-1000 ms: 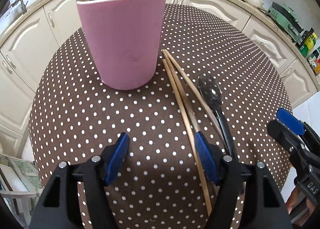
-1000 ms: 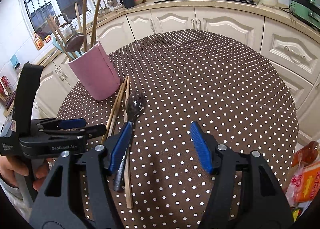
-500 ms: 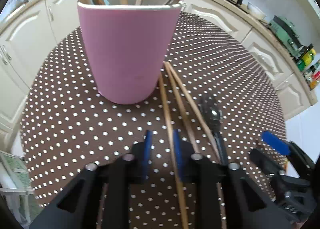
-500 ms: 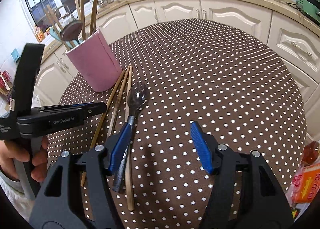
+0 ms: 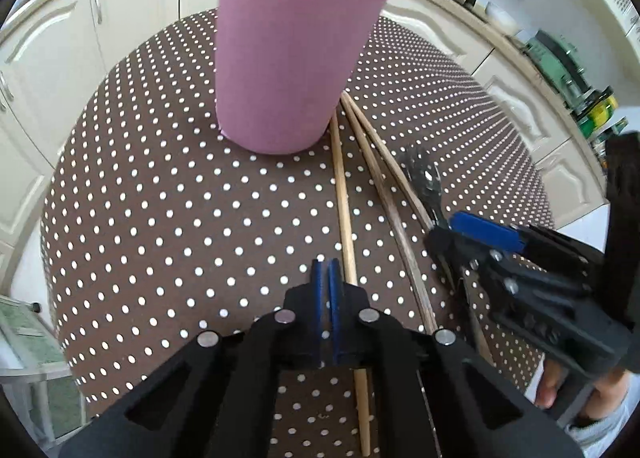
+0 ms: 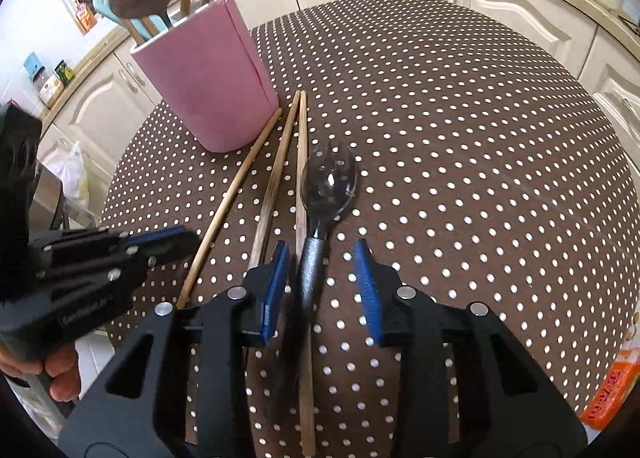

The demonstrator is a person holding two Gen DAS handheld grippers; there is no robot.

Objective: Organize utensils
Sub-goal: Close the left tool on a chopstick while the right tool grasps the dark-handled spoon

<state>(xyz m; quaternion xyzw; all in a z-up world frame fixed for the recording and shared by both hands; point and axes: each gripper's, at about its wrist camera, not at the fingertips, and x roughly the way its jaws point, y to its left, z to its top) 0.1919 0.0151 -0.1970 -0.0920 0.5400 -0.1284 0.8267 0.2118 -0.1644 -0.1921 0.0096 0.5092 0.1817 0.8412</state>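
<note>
My left claw (image 5: 325, 278) is pressed together on nothing, just left of a chopstick (image 5: 344, 209) running out from the pink cup (image 5: 288, 57). My right claw (image 6: 322, 274) has been closing around the spoon (image 6: 320, 209) handle, pads not touching; its end is hidden.

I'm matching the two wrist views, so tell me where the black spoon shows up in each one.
Left wrist view: the black spoon lies right of centre, past the three chopsticks; the right gripper covers its handle.
Right wrist view: it lies at lower centre, its handle running between that gripper's jaws.
Shared landmark: the pink cup.
</note>
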